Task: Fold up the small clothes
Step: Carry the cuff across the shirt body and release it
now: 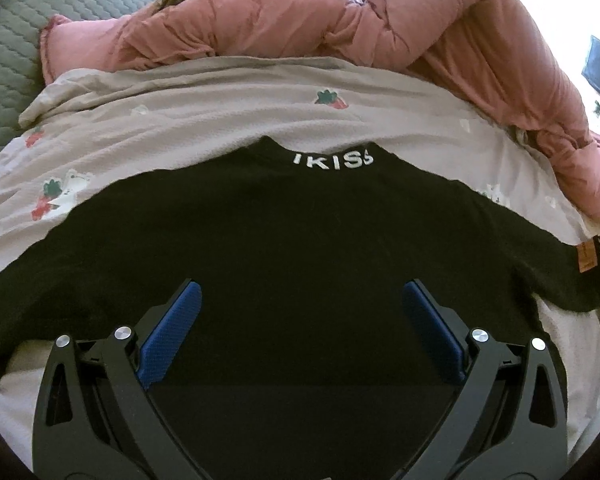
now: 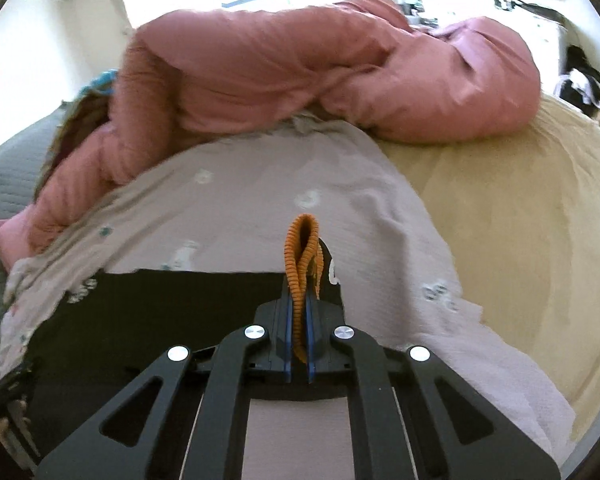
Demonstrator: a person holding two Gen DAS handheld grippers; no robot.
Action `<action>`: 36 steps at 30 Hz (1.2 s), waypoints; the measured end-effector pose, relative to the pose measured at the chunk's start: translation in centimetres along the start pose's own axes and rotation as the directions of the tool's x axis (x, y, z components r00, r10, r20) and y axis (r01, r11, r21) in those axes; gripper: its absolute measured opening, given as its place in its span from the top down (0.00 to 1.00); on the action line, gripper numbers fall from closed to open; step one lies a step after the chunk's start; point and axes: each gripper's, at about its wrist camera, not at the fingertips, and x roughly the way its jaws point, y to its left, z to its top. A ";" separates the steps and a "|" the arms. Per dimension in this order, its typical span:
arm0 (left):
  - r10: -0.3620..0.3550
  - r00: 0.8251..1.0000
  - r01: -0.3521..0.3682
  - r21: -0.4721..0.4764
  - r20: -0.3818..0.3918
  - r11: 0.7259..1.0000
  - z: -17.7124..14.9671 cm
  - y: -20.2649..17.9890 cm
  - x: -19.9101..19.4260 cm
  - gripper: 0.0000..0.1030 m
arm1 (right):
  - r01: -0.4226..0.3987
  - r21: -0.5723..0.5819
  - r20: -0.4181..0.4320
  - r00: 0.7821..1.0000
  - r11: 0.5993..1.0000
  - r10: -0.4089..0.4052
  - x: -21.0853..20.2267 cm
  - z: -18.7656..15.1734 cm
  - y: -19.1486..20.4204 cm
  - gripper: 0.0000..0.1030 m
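A black top [image 1: 284,232] with white letters at its collar lies spread flat on a grey flowered sheet [image 1: 204,120]. Its right sleeve ends in an orange ribbed cuff [image 1: 592,258]. My left gripper [image 1: 300,292] hovers over the lower middle of the top, its blue pads [image 1: 172,328] wide apart with nothing between them. In the right wrist view my right gripper [image 2: 298,304] is shut on the orange cuff [image 2: 300,248], which sticks up folded between the blue pads. The black sleeve [image 2: 140,304] trails away to the left below it.
A bulky pink duvet [image 1: 340,28] is heaped along the far side of the sheet, also seen as the pink duvet [image 2: 320,72]. A grey quilted cover [image 1: 8,60] lies at the left. A cream blanket [image 2: 500,208] covers the bed to the right.
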 end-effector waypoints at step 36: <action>-0.043 0.998 0.053 -0.220 0.052 0.974 -1.7 10.9 -1.6 0.08 | -0.476 -0.269 -0.141 0.879 0.837 0.455 1.0 -1.2 31.2 0.96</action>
